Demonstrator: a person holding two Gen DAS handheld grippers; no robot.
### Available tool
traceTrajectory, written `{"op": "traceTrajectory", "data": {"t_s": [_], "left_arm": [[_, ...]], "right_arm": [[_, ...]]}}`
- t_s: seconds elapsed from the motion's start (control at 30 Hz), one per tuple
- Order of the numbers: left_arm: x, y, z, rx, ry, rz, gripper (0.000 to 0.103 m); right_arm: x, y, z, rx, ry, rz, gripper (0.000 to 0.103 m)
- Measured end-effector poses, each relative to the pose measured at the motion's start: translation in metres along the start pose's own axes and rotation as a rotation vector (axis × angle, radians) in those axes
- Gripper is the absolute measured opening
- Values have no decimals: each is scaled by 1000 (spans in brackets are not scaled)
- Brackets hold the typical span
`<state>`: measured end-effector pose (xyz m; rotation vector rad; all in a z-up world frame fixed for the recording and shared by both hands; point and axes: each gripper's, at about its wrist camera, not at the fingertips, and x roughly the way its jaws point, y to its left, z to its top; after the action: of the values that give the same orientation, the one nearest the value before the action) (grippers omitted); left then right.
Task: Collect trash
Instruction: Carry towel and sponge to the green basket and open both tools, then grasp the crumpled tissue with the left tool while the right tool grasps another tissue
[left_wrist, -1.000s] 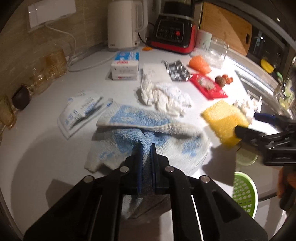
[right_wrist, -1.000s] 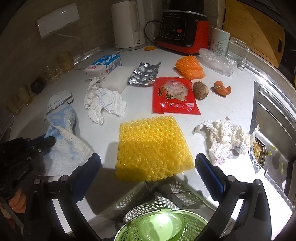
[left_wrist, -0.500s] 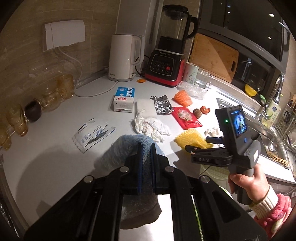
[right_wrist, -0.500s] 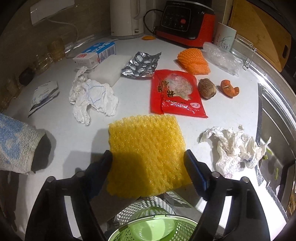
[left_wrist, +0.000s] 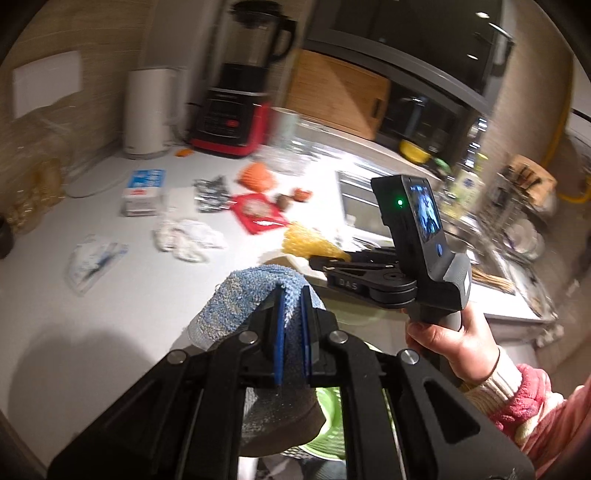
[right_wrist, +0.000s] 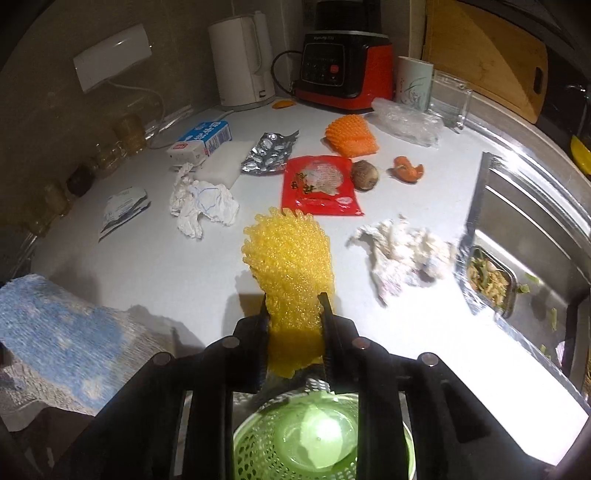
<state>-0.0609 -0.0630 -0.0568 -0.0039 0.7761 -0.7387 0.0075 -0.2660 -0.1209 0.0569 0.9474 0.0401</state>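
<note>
Left gripper (left_wrist: 291, 314) fingers clamp the towel (left_wrist: 255, 299); right gripper (right_wrist: 293, 314) fingers pinch the yellow net (right_wrist: 290, 258) over the bench's (right_wrist: 147, 258) front edge.

A home kitchen: a white countertop (right_wrist: 155, 266) carries an electric kettle (right_wrist: 242, 59) and a red-based blender (right_wrist: 345, 70) at the top of the frame, a wooden cutting board (right_wrist: 484, 55) upper right, a steel sink (right_wrist: 524, 221) at right.

Lighting: dim, warm; glare on worktop (right_wrist: 424, 343) at right. Left view motion-blurred; right view sharp. Fisheye vignette, hard shadows.
</note>
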Motion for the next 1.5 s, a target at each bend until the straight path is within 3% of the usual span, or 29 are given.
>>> {"op": "traceTrajectory", "data": {"t_s": [0.13,0.33,0.4,0.47,0.5,0.63,0.87,0.9,0.97,1.03,1.1,1.23,1.5], "left_arm": [[26,-35,-7,34,86,-145,7],[82,-75,-23,99,230,-215,10],[101,-84,-30,122,281,-212,23],[111,-90,-37,133,311,-188,52],[114,-92,-39,138,313,-184,57],[111,-94,-33,162,322,-173,69],[89,-63,5,126,232,-86,86],[84,-57,10,120,215,-70,87],[74,-44,19,111,182,-36,89],[66,-29,26,89,158,-3,90],[61,-14,28,65,147,27,90],[51,15,29,12,134,79,90],[37,52,34,-58,77,165,90]], "right_arm": [[-44,-31,-34,57,10,-74,24],[-76,-75,-84,159,58,-141,26],[-77,-83,-97,182,77,-144,26],[-78,-88,-106,195,90,-140,26],[-78,-90,-110,199,96,-138,26],[-76,-91,-117,210,113,-109,26],[-65,-71,-128,185,169,-36,27],[-62,-68,-131,178,183,-31,29],[-55,-61,-137,170,212,-20,49],[-48,-56,-143,164,239,-14,62],[-43,-53,-145,159,254,-19,69],[-50,-52,-132,164,214,-14,90],[-61,-49,-66,97,63,-27,98]]}}
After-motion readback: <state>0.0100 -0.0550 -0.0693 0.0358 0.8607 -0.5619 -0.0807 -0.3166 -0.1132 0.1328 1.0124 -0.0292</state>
